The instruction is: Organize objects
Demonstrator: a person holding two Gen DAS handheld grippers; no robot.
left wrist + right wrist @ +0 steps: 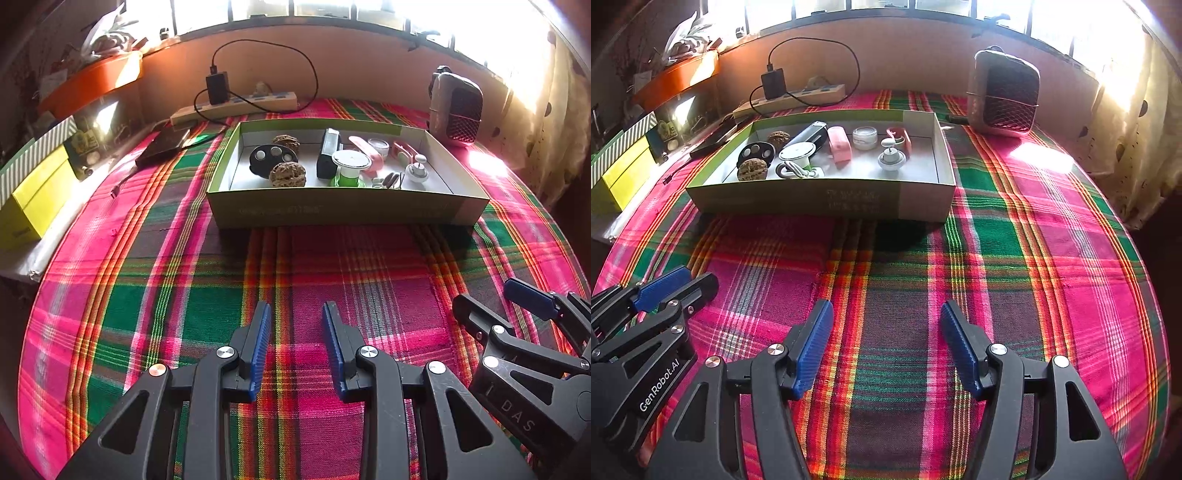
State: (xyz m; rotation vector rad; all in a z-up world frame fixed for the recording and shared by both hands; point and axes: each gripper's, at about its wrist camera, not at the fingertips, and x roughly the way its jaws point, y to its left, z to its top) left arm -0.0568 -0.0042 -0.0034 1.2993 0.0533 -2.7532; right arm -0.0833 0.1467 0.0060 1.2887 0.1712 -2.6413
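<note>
A shallow green cardboard box point(347, 208) point(827, 199) stands on the plaid cloth at mid-table. It holds several small items: two brown woven balls point(287, 174) point(752, 169), a black palette point(266, 157), a black case point(328, 151), a white-and-green spool point(350, 164), a pink case point(839, 143), a small jar point(865, 136) and a white knob point(891, 157). My left gripper point(296, 314) is open and empty over the cloth, well in front of the box. My right gripper point(886, 314) is open and empty too, beside the left one.
A power strip point(236, 105) with a black charger and cable lies behind the box. A dark phone point(164, 146) lies at the back left. A small heater point(1004, 94) stands at the back right. Yellow and striped boxes point(33, 199) sit off the left edge.
</note>
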